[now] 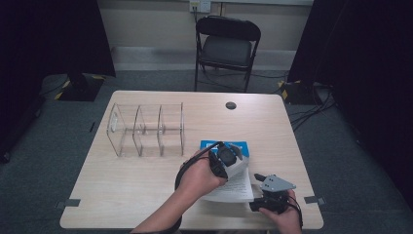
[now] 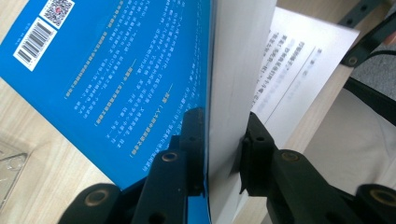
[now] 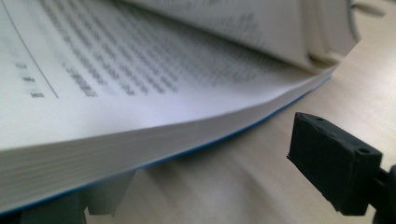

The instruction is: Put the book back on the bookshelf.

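Observation:
A book with a blue cover point(image 1: 223, 145) lies open at the table's front right, a white printed page point(image 1: 234, 188) spread toward me. My left gripper point(image 1: 229, 157) is shut on a thick block of pages together with the blue back cover point(image 2: 116, 70), holding that block point(image 2: 238, 70) up on edge, its jaws point(image 2: 223, 135) pressing both sides. My right gripper point(image 1: 258, 181) sits low at the flat page's right corner. It stands open point(image 3: 219, 177), one finger point(image 3: 334, 161) out over bare wood and the other partly hidden behind the lying page stack point(image 3: 140, 93).
A clear acrylic organizer point(image 1: 146, 129) with three compartments stands at the table's left middle. A dark round grommet point(image 1: 231, 105) is set near the far edge. A black folding chair point(image 1: 226, 46) stands beyond the table. The table's front edge point(image 1: 195, 225) runs close under both hands.

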`<state>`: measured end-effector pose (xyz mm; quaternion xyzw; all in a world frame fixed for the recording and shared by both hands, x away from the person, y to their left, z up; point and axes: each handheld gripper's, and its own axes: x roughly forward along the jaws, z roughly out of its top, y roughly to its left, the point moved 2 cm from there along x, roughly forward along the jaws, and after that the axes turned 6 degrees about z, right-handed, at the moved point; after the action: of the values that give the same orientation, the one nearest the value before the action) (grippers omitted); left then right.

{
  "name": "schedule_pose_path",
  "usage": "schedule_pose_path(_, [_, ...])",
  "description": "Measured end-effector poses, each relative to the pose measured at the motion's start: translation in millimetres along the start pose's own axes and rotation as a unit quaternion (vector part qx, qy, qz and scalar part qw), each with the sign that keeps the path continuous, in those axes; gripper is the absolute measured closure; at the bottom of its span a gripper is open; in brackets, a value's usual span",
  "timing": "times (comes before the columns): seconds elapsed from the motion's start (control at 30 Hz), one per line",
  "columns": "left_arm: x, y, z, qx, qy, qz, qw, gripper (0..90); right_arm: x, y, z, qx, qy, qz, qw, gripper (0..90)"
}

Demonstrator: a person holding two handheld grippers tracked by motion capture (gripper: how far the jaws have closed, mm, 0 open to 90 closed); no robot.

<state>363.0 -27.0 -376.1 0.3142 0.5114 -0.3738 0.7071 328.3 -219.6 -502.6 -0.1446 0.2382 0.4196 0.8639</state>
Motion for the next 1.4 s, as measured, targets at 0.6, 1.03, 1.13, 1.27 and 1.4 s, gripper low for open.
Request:
schedule_pose_path(0.6, [11.4, -25.2, -13.8, 0.039, -0.011, 0.005, 0.9992, 73.0, -1.8, 11.9, 15.2, -0.047, -0.012, -0.003, 0.9988, 16.3])
schedule_pose_path(1.03, [9.1, -27.2, -15.9, 0.048, -0.016, 0.004, 0.9987, 72.4, -5.1, 15.2, 20.8, -0.068, -0.021, -0.021, 0.9973, 16.0])
schedule_pose_path(1.13, [-1.4, -25.2, -14.5, 0.042, -0.023, -0.001, 0.9989, 72.7, -9.9, 15.2, 27.9, -0.079, -0.033, -0.024, 0.996, 15.9])
schedule_pose_path(1.27, [-12.1, -22.4, -11.9, 0.057, -0.025, 0.007, 0.998, 73.5, -15.0, 14.6, 37.0, -0.095, -0.048, -0.026, 0.994, 15.9])
schedule_pose_path(1.4, [-21.9, -20.7, -9.6, 0.062, -0.019, 0.005, 0.9979, 73.6, -17.5, 14.8, 44.2, -0.1, -0.055, -0.024, 0.9932, 15.3])
